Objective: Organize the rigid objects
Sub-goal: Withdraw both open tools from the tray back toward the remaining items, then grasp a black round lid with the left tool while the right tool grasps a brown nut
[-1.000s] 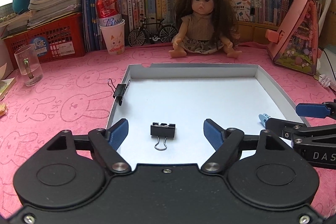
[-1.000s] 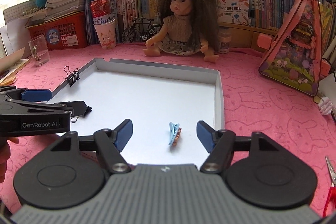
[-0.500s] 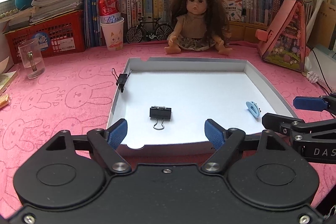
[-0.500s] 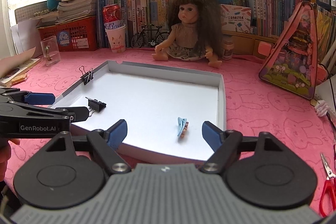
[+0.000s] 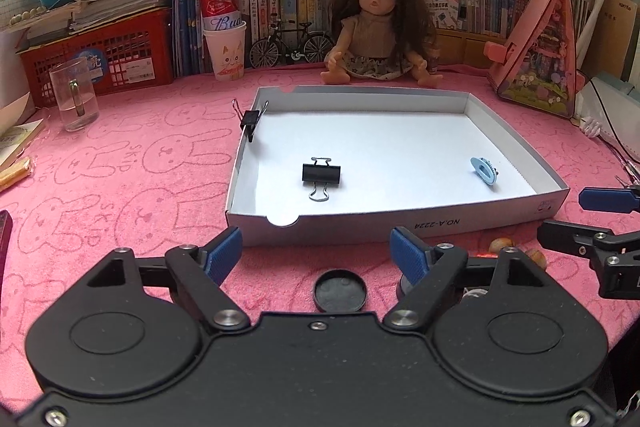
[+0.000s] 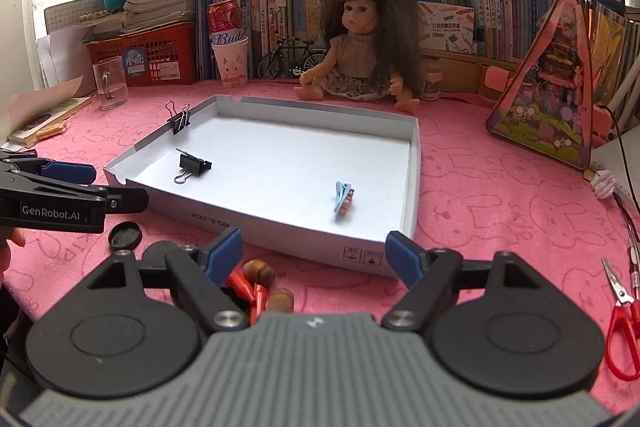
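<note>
So both grippers are sitting just in front of the white box lid [image 5: 440, 227] on the pink bunny cloth [image 5: 120, 187], and neither one is carrying anything. The left gripper [image 5: 318, 253] is hanging with its jaws spread wide and nothing between them, and the right gripper [image 6: 314, 253] is looking the same, released and empty.

Inside the lid, a black binder clip [image 5: 321, 174] is lying flat near the front left, and a light blue hair clip [image 6: 343, 197] is resting near the front right. A second binder clip [image 5: 251, 121] is clamped onto the lid's left wall, probably parked there on purpose.

Just in front of the lid, more loose stuff is waiting: a black cap [image 5: 339, 291], some nuts [image 6: 260, 273] and orange-red pieces [image 6: 256, 297] right by the right gripper's fingers. Guessing those are going in next, which is why both claws are hovering open there.
</note>
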`<control>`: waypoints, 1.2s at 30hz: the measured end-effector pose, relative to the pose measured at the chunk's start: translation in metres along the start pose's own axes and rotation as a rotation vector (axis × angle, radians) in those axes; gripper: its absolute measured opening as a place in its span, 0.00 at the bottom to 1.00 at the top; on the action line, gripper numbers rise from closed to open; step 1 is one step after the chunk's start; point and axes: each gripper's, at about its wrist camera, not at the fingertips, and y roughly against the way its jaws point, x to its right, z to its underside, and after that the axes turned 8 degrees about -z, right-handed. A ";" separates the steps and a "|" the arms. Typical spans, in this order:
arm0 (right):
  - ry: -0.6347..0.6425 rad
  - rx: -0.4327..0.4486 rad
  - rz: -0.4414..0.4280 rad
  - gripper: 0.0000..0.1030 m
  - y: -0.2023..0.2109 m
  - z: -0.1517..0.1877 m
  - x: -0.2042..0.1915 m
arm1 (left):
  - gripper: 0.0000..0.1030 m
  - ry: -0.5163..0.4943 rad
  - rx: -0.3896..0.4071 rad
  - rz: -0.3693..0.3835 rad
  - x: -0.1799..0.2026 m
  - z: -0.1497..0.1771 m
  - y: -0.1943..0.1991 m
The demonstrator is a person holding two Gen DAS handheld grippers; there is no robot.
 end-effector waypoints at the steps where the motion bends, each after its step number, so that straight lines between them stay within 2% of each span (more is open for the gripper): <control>1: 0.003 -0.001 -0.005 0.83 0.002 0.003 0.000 | 0.77 0.005 -0.007 0.001 -0.002 0.003 0.000; 14: 0.039 -0.032 0.058 0.78 0.009 0.027 0.000 | 0.77 0.014 -0.057 -0.002 -0.012 0.028 0.001; 18: 0.065 -0.042 0.086 0.73 0.006 0.029 -0.002 | 0.77 0.011 -0.061 0.000 -0.010 0.030 -0.001; 24: 0.069 -0.049 0.070 0.68 0.000 0.032 -0.005 | 0.72 -0.017 -0.047 -0.013 -0.002 0.031 -0.002; 29: 0.075 -0.047 0.053 0.62 -0.006 0.032 -0.009 | 0.63 -0.021 -0.035 -0.015 0.002 0.031 -0.003; 33: 0.070 -0.054 0.053 0.53 -0.012 0.032 -0.012 | 0.58 -0.029 -0.026 -0.011 0.005 0.031 -0.004; 36: 0.060 -0.049 0.051 0.50 -0.016 0.032 -0.012 | 0.56 -0.030 -0.022 -0.010 0.006 0.031 -0.005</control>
